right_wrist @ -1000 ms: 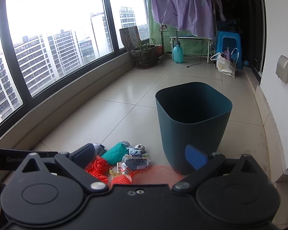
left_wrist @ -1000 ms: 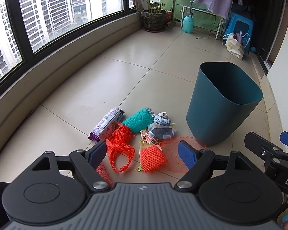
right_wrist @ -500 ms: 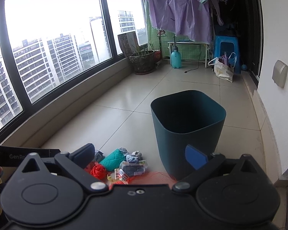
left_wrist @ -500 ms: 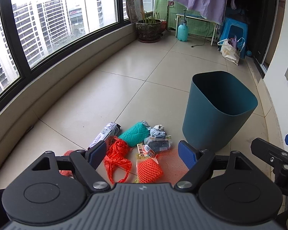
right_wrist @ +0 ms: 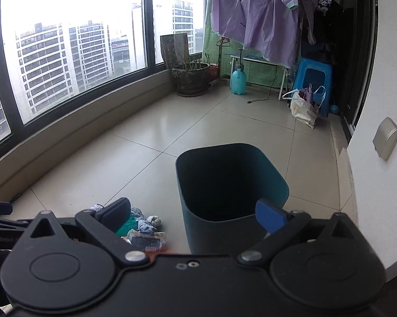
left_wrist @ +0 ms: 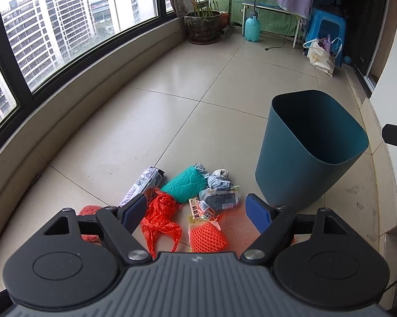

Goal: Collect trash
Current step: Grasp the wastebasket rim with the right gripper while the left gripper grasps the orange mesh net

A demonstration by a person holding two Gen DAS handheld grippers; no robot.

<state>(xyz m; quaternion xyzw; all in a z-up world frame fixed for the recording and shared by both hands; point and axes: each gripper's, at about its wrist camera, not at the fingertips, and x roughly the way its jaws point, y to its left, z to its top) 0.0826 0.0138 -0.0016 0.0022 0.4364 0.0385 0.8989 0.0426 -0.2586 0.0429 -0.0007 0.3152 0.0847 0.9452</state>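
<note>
Both grippers' fingers (left_wrist: 256,212) spread, empty, above trash pile (left_wrist: 188,200); teal bin (left_wrist: 309,153) alongside

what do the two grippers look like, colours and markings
The left gripper has a ribbed grey body, black arms with round black discs and silver screws, and blue pads on its fingers. The right gripper has a smooth black body, the same discs and screws, one dark pad and one bright blue pad.

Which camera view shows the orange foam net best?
The left wrist view: the orange foam net lies in the open between the left gripper fingers. In the right wrist view the right gripper body hides it almost entirely.
</note>
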